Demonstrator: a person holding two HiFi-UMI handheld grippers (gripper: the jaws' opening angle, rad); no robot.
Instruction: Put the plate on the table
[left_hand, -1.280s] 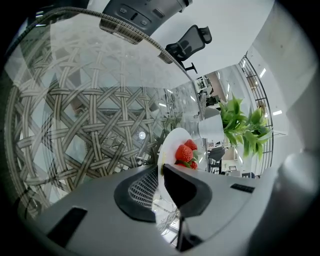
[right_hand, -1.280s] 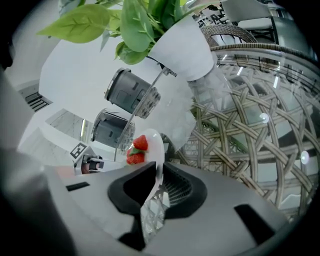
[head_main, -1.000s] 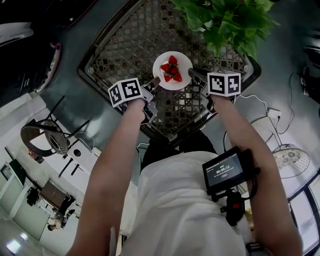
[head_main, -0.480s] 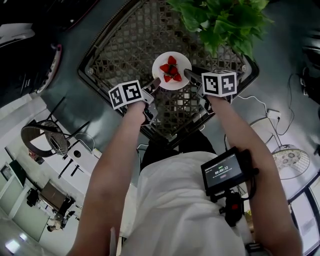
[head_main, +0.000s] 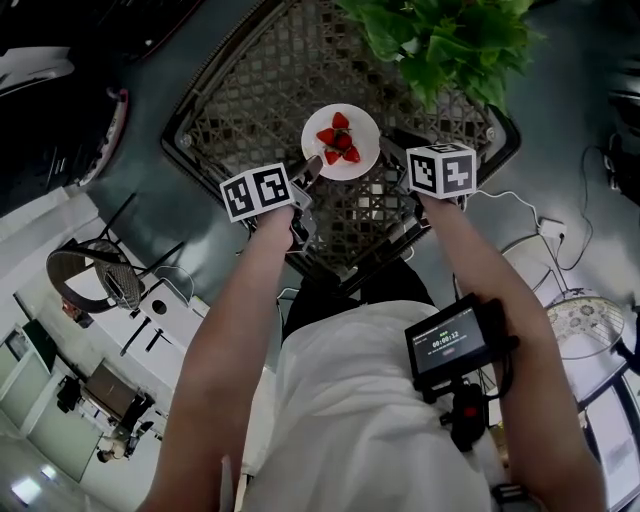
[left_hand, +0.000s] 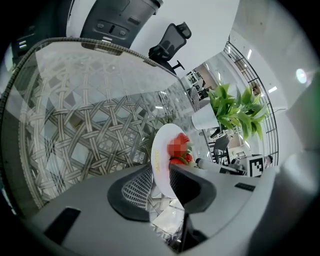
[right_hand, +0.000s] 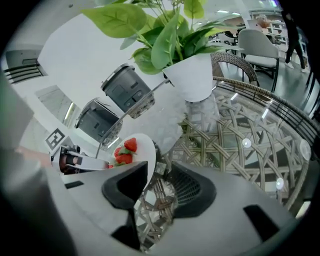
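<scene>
A white plate (head_main: 341, 143) with strawberries (head_main: 338, 140) lies on the glass-topped wicker table (head_main: 250, 90). My left gripper (head_main: 311, 165) is at the plate's near-left rim. Seen from the left gripper (left_hand: 161, 172), the plate (left_hand: 162, 150) has its rim between the jaws, which have just been opening; the pads stand off it. My right gripper (head_main: 393, 150) is at the right rim. Seen from the right gripper (right_hand: 157, 170), the jaws stand wide, having just opened. There the plate (right_hand: 137, 157) sits beside the left jaw and only table shows in the gap.
A leafy plant (head_main: 440, 40) in a white pot (right_hand: 192, 75) stands on the table just beyond the plate to the right. An office chair (left_hand: 167, 40) is past the far edge. A floor fan (head_main: 580, 320) and cables lie on the floor to the right.
Both grippers' jaws have opened off the plate's rim. The plate stays flat on the table, nearly where it was. The hands have hardly shifted.
</scene>
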